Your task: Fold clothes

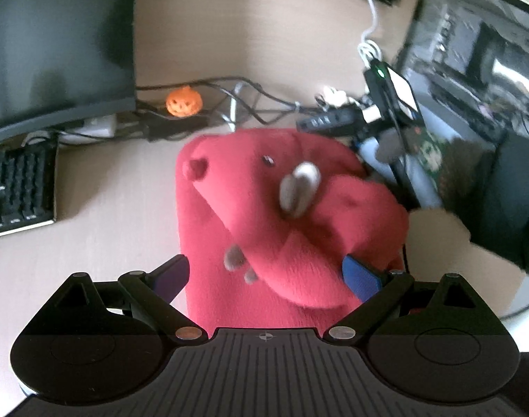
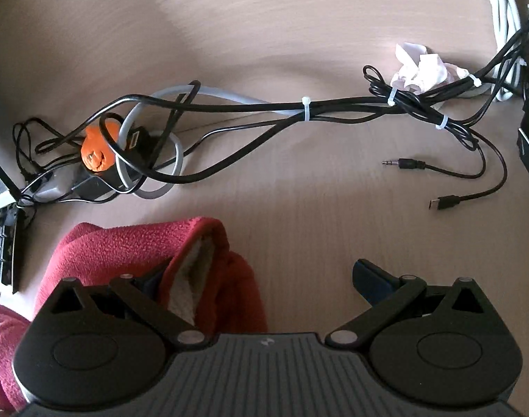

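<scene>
1. Spreading across both views is the pale wooden desk (image 2: 264,34), which bears everything else
2. Standing at the desk's far left in the left wrist view is a dark monitor (image 1: 55,41), with a second screen (image 1: 473,62) showing a picture at the far right
3. Filling the middle of the left wrist view is the red fleece garment (image 1: 271,215), bunched and raised between the blue pads of the left gripper (image 1: 267,274); its jaws are wide apart, the fleece lies against both pads, and whether they pinch it I cannot tell
4. Lying at the lower left of the right wrist view, the same garment shows a pale lining; the right gripper (image 2: 261,278) has its jaws spread, the left finger tucked into a fold of the fleece, the right finger over bare desk, nothing grasped
5. Sitting at the left edge is a black keyboard (image 1: 17,187)
6. Running across the desk beyond the garment is a bundle of black and grey cables (image 2: 299,111), bound with white ties
7. Resting behind the cables at the right is a crumpled white paper (image 2: 421,66)
8. Nestled among the cable loops at the left is a small orange pumpkin figure (image 2: 97,153)
</scene>
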The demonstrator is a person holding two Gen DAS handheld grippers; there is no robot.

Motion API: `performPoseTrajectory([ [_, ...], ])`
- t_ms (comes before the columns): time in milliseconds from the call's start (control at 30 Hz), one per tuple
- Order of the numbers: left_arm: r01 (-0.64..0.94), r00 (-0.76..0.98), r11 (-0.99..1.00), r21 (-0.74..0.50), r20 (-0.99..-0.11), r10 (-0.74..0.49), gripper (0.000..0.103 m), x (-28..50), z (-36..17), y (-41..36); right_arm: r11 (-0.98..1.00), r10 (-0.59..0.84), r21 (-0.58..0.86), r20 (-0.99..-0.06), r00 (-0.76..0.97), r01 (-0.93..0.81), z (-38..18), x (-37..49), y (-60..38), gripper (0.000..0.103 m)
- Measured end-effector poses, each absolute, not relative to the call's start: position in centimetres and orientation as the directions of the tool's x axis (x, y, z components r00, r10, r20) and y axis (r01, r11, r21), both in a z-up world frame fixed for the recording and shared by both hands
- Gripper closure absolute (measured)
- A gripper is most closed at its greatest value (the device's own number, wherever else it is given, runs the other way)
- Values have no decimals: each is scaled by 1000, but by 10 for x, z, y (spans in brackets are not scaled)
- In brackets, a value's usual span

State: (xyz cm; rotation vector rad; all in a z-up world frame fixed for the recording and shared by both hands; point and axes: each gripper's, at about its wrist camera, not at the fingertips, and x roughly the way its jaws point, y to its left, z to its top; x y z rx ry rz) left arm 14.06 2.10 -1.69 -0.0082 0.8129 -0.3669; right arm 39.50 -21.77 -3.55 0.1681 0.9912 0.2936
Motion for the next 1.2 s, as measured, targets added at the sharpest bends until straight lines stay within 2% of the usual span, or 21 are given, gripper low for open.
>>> performPoseTrajectory([
  [67,349,607,927,-137,-721,-334,5,137,-21,18,960,279,225,-789,547,-165,-28,388,-212,0],
  [200,426,557,898,-110,-750,-356,5,129,-33,6,985,161,67,-711,684,-162,-3,360,-199,0],
  [367,478,526,876,-66,-777,-346,5,126,-49,-9,994,87,11,-669,738,-107,7,332,-201,0],
  [500,471,515,877,-90,-779,-357,3,134,-58,-12,982,177,73,-678,714,-174,26,308,-215,0],
  [667,473,510,876,-98,-780,-363,0,140,-71,-19,903,430,301,-651,626,-308,43,270,-238,0],
  [700,471,512,877,-99,-779,-362,0,141,-72,-20,877,480,367,-655,584,-310,40,268,-241,0],
  [800,474,508,874,-109,-777,-372,0,144,-73,-20,827,561,447,-700,441,-342,14,273,-230,0],
  [867,462,503,877,-129,-777,-379,0,147,-73,-17,849,520,389,-733,438,-358,-1,274,-216,0],
  [967,451,482,876,-171,-779,-401,0,151,-67,-10,866,491,356,-733,470,-350,-3,272,-205,0],
  [1067,439,452,856,-274,-756,-474,0,156,-48,14,865,493,354,-732,471,-355,-4,272,-205,0],
  [1200,354,550,859,-370,-660,-511,0,164,-15,59,846,522,379,-733,437,-375,-6,277,-209,0],
])
